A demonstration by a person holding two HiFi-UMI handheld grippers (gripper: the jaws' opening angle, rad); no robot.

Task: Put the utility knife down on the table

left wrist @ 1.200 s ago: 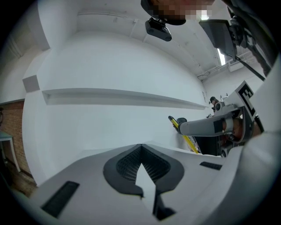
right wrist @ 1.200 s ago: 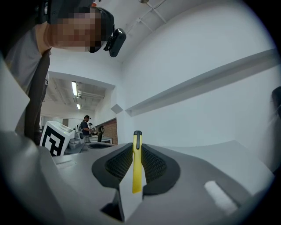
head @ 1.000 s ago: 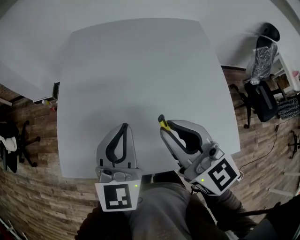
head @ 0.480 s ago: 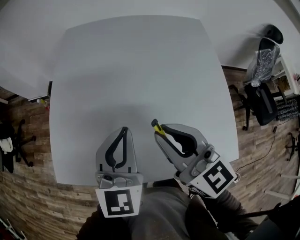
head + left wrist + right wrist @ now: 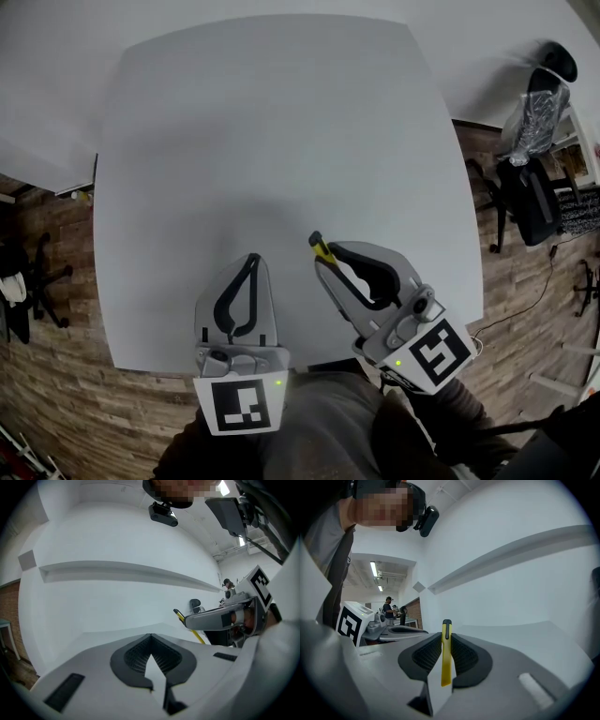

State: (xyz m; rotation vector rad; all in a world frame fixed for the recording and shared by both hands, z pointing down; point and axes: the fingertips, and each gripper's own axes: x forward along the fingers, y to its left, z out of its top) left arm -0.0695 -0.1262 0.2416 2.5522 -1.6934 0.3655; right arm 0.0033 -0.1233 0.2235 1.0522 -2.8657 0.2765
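Right gripper (image 5: 446, 637): jaws closed on the yellow utility knife (image 5: 446, 660), black tip projecting past the pads | Left gripper (image 5: 151, 641): jaws brought together, nothing held | Utility knife: seen over the near part of the white counter (image 5: 281, 122), just beside the left gripper

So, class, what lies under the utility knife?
Beneath the tip of the utility knife only bare white table shows; the right hand-held gripper, shut on it, covers the rest from above.
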